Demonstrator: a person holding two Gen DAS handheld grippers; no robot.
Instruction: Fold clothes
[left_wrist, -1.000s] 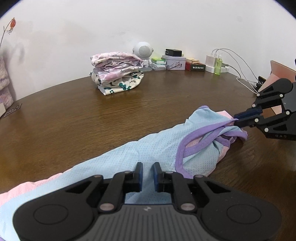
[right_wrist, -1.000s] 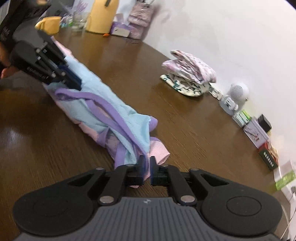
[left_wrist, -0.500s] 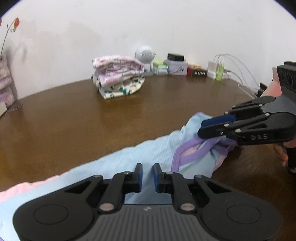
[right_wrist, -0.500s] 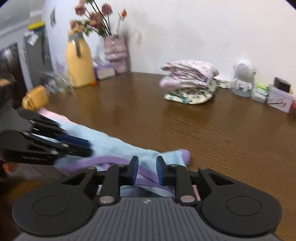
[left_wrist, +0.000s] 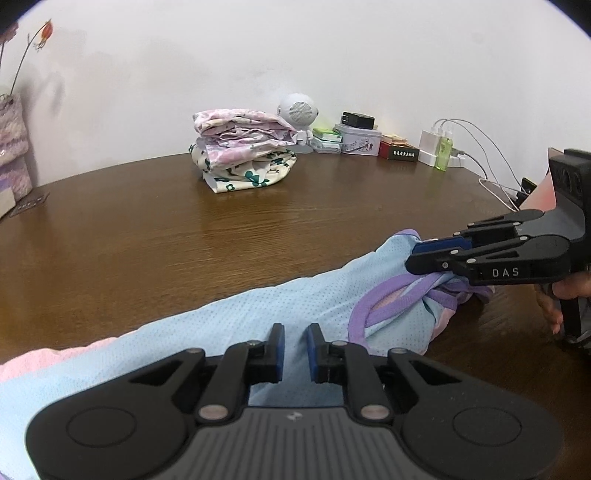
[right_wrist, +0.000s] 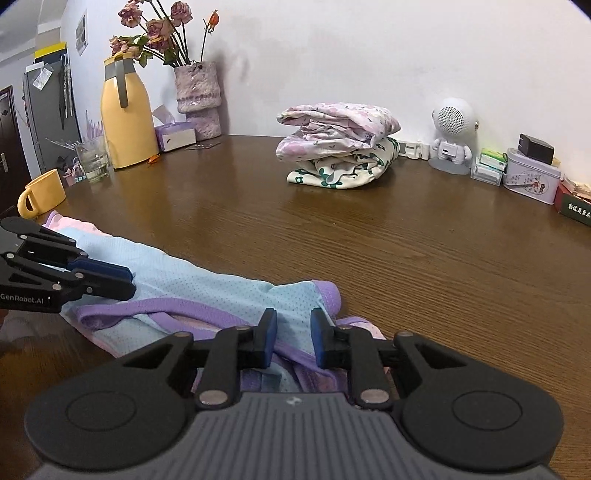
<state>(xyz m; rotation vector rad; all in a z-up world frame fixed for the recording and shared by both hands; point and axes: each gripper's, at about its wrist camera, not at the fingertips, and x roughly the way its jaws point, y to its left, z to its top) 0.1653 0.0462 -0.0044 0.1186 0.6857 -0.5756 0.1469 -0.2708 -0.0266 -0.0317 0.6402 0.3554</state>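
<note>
A light-blue mesh garment with purple trim and a pink underside (left_wrist: 258, 314) lies in a long fold along the near edge of the brown table; it also shows in the right wrist view (right_wrist: 207, 295). My left gripper (left_wrist: 294, 341) is open a little, its pads over the blue cloth with nothing held. My right gripper (right_wrist: 293, 334) is open over the purple-trimmed end of the garment. It shows from the side in the left wrist view (left_wrist: 415, 256), and the left gripper shows in the right wrist view (right_wrist: 125, 282).
A stack of folded floral clothes (right_wrist: 336, 147) sits at the back of the table (right_wrist: 406, 240). Along the wall stand a white robot speaker (right_wrist: 452, 136), small boxes and a tin (right_wrist: 532, 177), chargers with cables (left_wrist: 443, 147), a yellow jug (right_wrist: 123, 122), a vase (right_wrist: 197, 99), a yellow mug (right_wrist: 40, 192).
My right gripper has let go of the garment's end and opened, swinging round to face the wall. The garment's end has settled on the table. My left gripper stays slightly open.
</note>
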